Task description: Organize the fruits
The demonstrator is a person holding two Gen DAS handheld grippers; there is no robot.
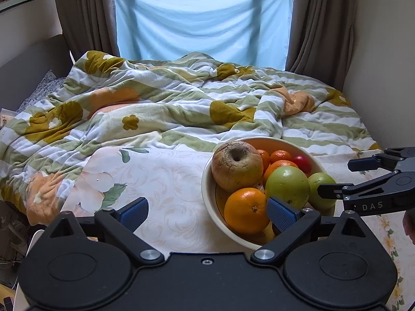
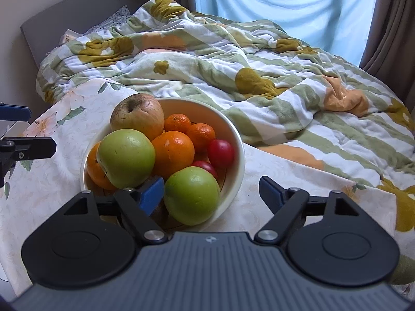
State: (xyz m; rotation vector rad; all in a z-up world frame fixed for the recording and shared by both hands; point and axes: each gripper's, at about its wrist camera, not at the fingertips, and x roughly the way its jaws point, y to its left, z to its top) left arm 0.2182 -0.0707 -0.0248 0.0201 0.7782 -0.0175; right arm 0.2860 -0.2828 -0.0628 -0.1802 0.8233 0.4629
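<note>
A cream bowl stands on a pale floral cloth at the bed's near edge, heaped with fruit. In it are a wrinkled brownish apple, two green apples, several oranges and mandarins, and two small red fruits. My right gripper is open, its jaws standing wide around the nearer green apple, with the right pad clear of it. My left gripper is open and holds nothing, its right fingertip over the bowl beside a large orange.
A rumpled green-striped blanket covers the bed behind the bowl. Brown curtains and a blue sheet over the window close off the far side. A grey headboard runs along the left. Bare floral cloth lies left of the bowl.
</note>
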